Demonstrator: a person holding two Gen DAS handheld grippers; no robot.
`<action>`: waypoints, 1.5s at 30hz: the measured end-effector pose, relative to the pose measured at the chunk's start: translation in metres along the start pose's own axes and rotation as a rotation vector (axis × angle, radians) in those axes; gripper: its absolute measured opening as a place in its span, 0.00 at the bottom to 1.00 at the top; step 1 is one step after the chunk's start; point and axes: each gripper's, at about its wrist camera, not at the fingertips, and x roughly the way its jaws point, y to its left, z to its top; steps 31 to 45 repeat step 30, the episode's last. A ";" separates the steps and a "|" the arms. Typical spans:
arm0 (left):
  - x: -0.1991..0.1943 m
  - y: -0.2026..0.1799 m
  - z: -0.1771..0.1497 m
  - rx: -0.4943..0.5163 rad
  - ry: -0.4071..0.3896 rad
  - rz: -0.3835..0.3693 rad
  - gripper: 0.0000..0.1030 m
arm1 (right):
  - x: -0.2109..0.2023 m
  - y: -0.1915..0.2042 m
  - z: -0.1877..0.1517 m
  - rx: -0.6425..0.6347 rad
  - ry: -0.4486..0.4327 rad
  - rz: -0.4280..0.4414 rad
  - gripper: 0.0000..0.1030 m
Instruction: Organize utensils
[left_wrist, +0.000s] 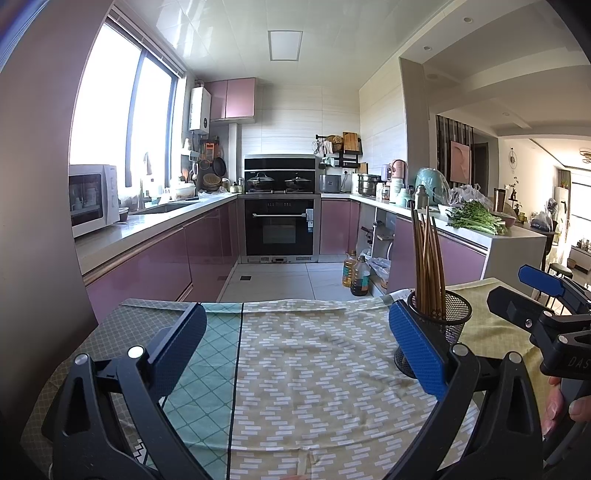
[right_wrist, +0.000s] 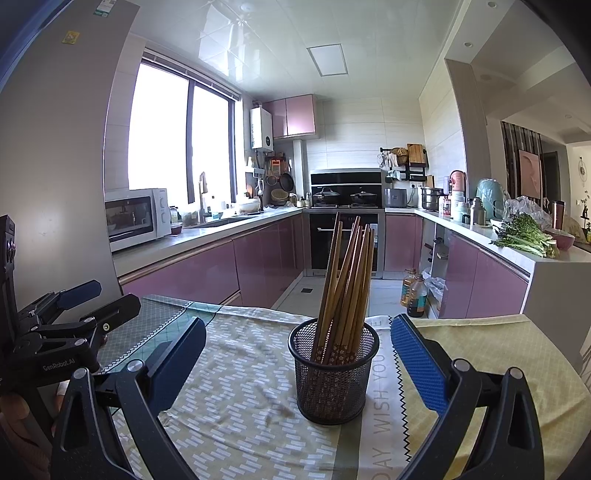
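Chopsticks, brown wooden (right_wrist: 345, 280), already stood in black mesh cup (right_wrist: 334, 373) on bench; both claws spread, empty; final check judged next, nothing loose at twelve o'clock.

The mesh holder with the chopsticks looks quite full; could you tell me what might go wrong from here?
1. The chopsticks stand tall and lean to one side in the light mesh holder; a nudge from the open right gripper could tip it.
2. The holder rests on a wrinkled cloth, so its footing may be uneven.
3. The open left gripper has one finger near the holder and might knock it.
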 end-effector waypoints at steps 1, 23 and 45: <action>0.000 0.000 0.000 0.001 0.001 0.000 0.94 | 0.000 0.000 0.000 -0.001 0.001 0.001 0.94; 0.001 0.005 -0.002 -0.006 0.008 -0.007 0.94 | 0.003 -0.001 -0.004 -0.007 0.013 -0.005 0.94; 0.039 0.018 -0.016 -0.018 0.201 0.011 0.95 | 0.016 -0.043 -0.024 0.018 0.139 -0.095 0.94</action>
